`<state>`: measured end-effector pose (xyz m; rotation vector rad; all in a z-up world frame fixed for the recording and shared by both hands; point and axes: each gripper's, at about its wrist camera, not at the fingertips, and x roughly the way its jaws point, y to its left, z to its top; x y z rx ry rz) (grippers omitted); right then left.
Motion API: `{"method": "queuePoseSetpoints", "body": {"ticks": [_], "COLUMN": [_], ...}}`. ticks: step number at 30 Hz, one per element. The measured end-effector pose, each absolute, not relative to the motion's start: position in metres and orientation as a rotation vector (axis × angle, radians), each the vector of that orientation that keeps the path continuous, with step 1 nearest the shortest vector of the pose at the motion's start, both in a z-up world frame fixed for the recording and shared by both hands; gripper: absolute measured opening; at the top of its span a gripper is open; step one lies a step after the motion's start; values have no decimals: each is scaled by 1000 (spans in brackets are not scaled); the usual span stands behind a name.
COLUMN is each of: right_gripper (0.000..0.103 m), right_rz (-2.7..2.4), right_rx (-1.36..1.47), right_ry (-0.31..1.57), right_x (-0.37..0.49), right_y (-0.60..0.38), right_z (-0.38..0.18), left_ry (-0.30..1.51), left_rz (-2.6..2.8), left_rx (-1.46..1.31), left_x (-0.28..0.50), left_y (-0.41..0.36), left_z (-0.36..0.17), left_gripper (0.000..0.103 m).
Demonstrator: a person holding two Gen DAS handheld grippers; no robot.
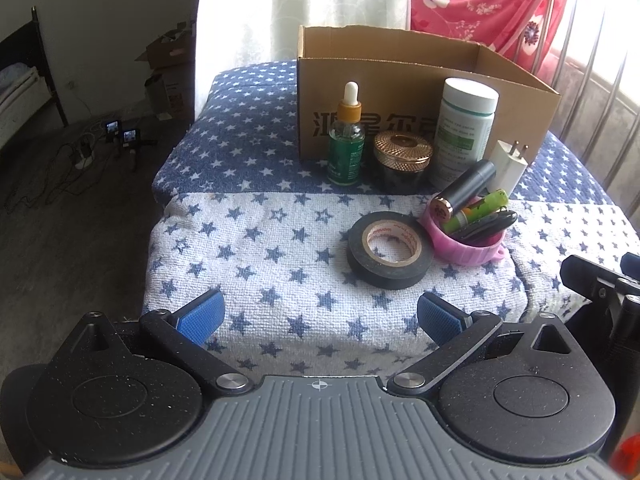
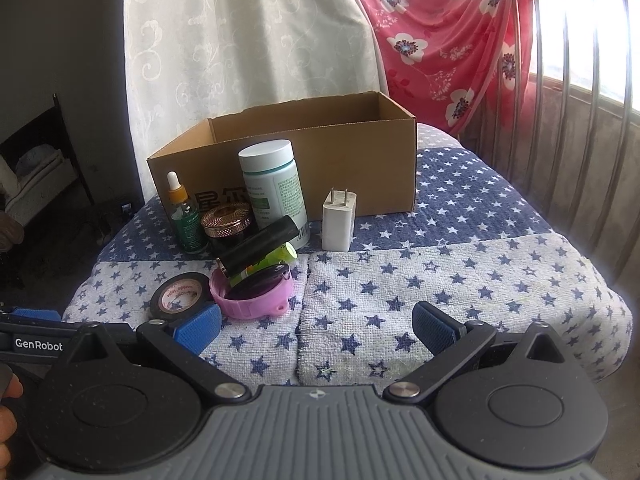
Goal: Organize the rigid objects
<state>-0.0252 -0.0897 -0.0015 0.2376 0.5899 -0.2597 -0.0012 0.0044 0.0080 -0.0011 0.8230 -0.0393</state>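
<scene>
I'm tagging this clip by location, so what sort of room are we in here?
Probably a bedroom in a home: the items sit on a star-patterned towel spread over what looks like a bed, with a lace curtain and a metal-barred window behind it.

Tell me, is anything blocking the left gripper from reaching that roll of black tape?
Nothing visible does. The left gripper, jaws open, hangs over bare star-patterned towel, and the black tape roll lies flat just ahead. The pink lid holding small items sits close on its right side.
</scene>
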Motion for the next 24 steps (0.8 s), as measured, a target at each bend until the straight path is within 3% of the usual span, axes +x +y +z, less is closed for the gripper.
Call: {"method": "queuePoseSetpoints", "body": {"ticks": [12,16,20,24], "right_gripper": [102,92,77,71], "right_rz": [-154,-106,-56,-26], "right_rx": [496,599,721,793], "right_ry": [436,413,424,443], "right_x": [-24,-9,13,33], "right_y": [-139,-152,-165,-175], "right_z": [-2,-8,-22,-36], "left_ry": [696,685,705,744], "left_rz": [-207,-305,-391,-431], "left_rx": [37,58,103,106], "left_x": [16,34,54,72], "left_y": [-14,-27,-42,-49], "left_z": [29,29,24,19], "left_gripper": [100,95,76,68]}}
